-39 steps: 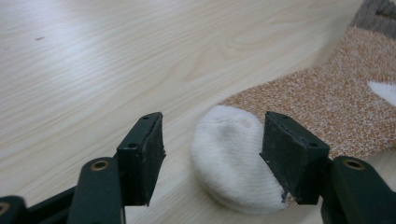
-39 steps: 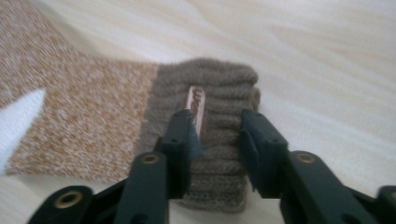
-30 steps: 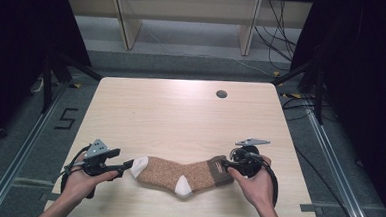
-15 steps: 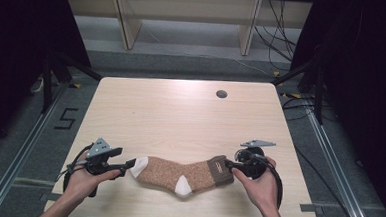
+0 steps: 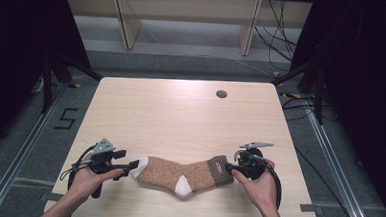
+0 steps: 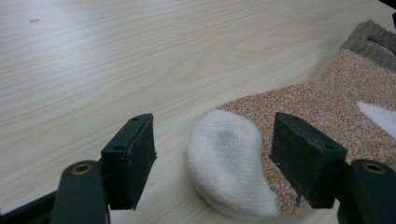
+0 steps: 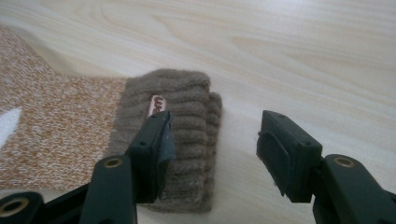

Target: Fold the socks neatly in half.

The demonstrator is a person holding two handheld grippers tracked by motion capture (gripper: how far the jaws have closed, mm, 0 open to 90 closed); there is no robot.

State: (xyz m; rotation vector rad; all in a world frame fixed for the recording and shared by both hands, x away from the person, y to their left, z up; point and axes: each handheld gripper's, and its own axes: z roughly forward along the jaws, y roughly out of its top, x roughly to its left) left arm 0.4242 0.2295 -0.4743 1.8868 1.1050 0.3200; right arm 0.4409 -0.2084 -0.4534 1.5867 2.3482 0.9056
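Left gripper [image 5: 137, 164] has jaws apart around the sock's [image 5: 182, 174] white toe [image 6: 231, 170], not pinching; right gripper [image 5: 229, 166], jaws just opening, straddles the brown cuff [image 7: 180, 130] edge, nothing clamped. Risk: a close could grab only one layer or drag the sock flat at lower centre toward the table's [image 5: 180, 113] near edge. Plenty of bare tabletop in the upper frame.

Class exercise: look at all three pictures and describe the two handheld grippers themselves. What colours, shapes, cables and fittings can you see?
Both the left gripper and the right gripper are black, each with two flat, blocky jaws fixed by brass-ringed screw holes. Each carries a grey three-cornered plate on top and trails a black cable. The person's forearms are bare, with no sleeves.
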